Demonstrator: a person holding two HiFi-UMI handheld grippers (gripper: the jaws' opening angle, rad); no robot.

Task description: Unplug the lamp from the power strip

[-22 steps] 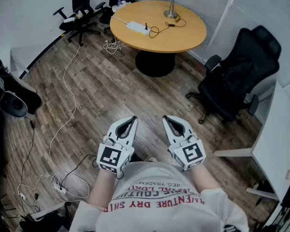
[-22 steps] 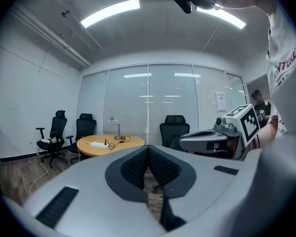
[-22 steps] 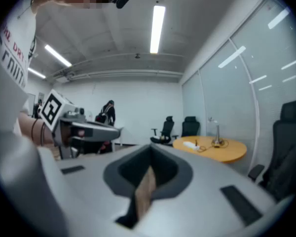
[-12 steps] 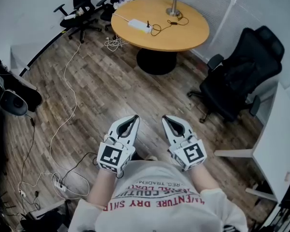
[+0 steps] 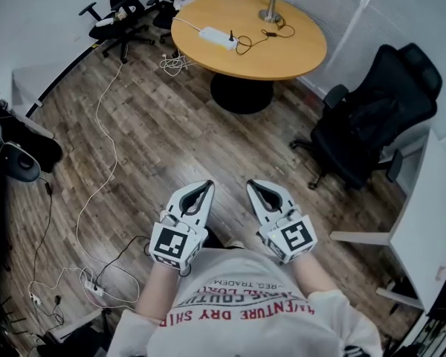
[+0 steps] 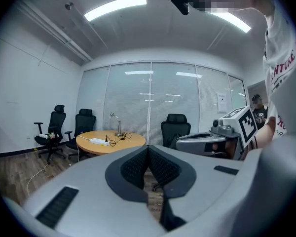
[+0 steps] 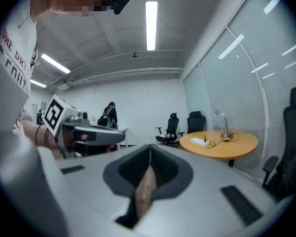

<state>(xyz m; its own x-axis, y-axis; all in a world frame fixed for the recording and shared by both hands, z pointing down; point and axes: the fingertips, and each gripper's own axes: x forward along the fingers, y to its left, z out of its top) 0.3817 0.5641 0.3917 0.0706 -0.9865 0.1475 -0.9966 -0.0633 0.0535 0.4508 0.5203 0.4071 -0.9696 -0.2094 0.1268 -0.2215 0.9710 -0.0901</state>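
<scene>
A round wooden table (image 5: 282, 50) stands far ahead across the room. On it lie a white power strip (image 5: 216, 37) with a black plug and cord (image 5: 242, 45) at its right end, and a silver desk lamp (image 5: 270, 12) behind. My left gripper (image 5: 206, 187) and right gripper (image 5: 251, 186) are held side by side close to my body, both shut and empty, well short of the table. The left gripper view shows the power strip (image 6: 99, 141) and lamp (image 6: 118, 126) small in the distance. The right gripper view shows the strip (image 7: 199, 141) and lamp (image 7: 225, 128).
A black office chair (image 5: 372, 125) stands at the right of the table, with two more chairs (image 5: 123, 10) at the far left. A white cable (image 5: 98, 166) trails over the wooden floor to a floor power strip (image 5: 94, 288). A white desk (image 5: 430, 222) edges the right side.
The head view has shifted a little, so the table and chair sit slightly further right. Both grippers stay shut in the same place before my body.
</scene>
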